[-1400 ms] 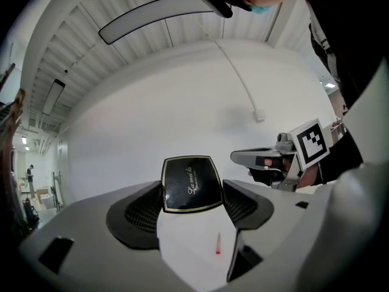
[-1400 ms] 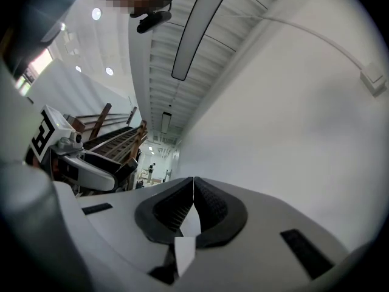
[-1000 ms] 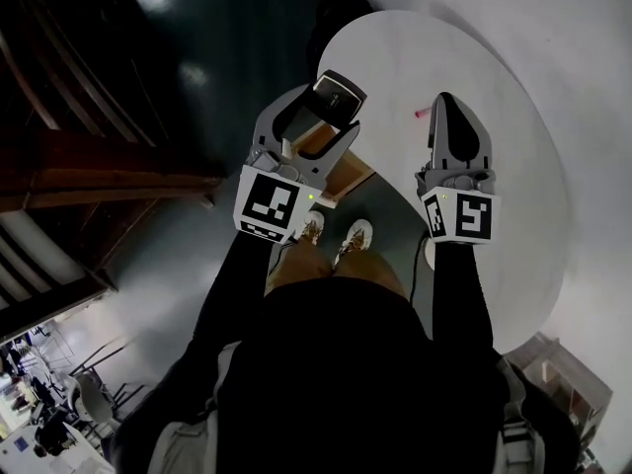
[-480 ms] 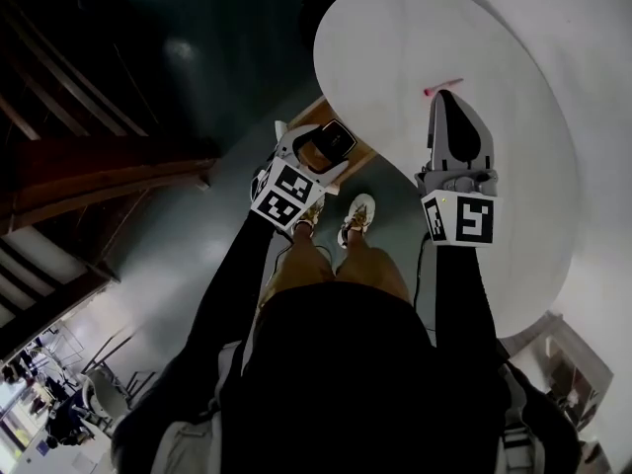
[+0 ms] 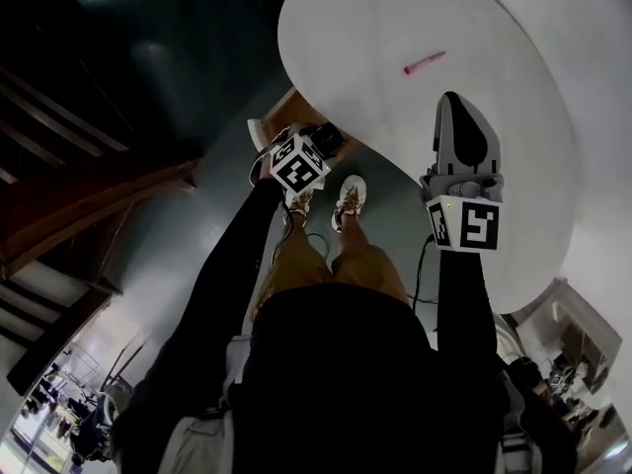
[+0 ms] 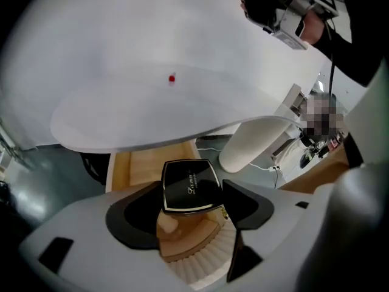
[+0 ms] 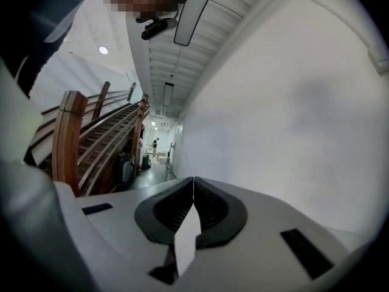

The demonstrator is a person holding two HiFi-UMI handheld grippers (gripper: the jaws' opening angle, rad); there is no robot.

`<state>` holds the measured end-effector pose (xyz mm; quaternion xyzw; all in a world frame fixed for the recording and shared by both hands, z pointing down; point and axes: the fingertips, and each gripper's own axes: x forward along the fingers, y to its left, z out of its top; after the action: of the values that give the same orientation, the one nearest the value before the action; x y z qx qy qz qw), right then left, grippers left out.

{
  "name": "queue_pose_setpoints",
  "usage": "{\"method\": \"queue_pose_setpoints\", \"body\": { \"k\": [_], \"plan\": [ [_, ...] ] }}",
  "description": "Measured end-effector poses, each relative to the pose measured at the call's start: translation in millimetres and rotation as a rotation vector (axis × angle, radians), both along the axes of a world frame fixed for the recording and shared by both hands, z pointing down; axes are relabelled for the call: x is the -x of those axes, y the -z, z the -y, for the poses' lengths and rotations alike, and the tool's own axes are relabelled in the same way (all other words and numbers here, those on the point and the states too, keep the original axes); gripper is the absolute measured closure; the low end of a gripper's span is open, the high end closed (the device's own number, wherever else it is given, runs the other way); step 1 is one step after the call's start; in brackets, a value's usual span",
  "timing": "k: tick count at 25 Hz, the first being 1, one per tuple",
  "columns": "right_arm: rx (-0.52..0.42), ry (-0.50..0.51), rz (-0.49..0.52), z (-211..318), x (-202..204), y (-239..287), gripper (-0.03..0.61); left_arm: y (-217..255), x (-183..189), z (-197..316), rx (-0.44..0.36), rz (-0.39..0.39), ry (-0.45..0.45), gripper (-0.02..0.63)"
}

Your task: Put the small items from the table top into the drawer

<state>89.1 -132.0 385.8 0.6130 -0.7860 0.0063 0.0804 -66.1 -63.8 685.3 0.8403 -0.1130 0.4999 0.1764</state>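
Left tongs (image 6: 192,190) closed on a black compact case (image 6: 188,178), the two jaws pressing its opposite sides, with the case carried below the rim of the white surface (image 5: 375,28) and held over the open wooden drawer (image 6: 135,166). The case had not yet been let go, and whether it touched the drawer floor could not be told. Something pale and rounded showed low between the jaws, beneath the case; it could not be identified. Right tongs (image 5: 452,107) hung above the near part of the surface with the jaws brought fully together and nothing between them (the right gripper view showed them meeting along a single seam, pointed at a bare wall). One small red item (image 5: 425,63), slim and stick-like in the head view and a mere dot in the left gripper view, lay alone on the surface, well apart from both tongs and beyond the tip of the right one. No other loose item could be seen on the surface. Judged from this arrangement, the task was well advanced but unfinished: the compact case needed only to be released into the drawer, after which the red item was left to be picked up and carried across. Whether the drawer was then to be pushed in could not be read from the task sentence.
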Motion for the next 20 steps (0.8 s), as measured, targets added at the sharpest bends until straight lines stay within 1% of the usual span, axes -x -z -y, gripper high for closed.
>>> {"method": "queue_pose_setpoints", "body": {
  "k": [3,5,9,10,11,12,16,20],
  "plan": [
    [0.017,-0.035,-0.001,-3,-12,-5,0.551,-24,0,1,0.015,0.062,-0.01,0.282],
    [0.024,-0.045,-0.003,-10,-15,-11,0.551,-40,1,1,0.014,0.08,0.003,0.282],
    [0.031,-0.055,-0.004,-20,-19,-18,0.552,-54,-7,1,-0.019,0.041,0.012,0.284],
    [0.034,-0.057,-0.005,-21,-19,-19,0.551,-55,-7,1,-0.03,0.041,0.015,0.303],
    [0.036,-0.057,-0.006,-21,-19,-19,0.551,-56,-6,3,-0.038,0.043,0.02,0.345],
    [0.038,-0.057,-0.006,-21,-19,-20,0.551,-57,-5,4,-0.042,0.046,0.026,0.37],
    [0.04,-0.058,-0.005,-22,-18,-23,0.551,-63,0,5,-0.044,0.053,0.042,0.371],
    [0.039,-0.053,-0.003,-22,-17,-24,0.551,-61,-2,8,-0.053,0.047,0.048,0.371]
  ]
}}
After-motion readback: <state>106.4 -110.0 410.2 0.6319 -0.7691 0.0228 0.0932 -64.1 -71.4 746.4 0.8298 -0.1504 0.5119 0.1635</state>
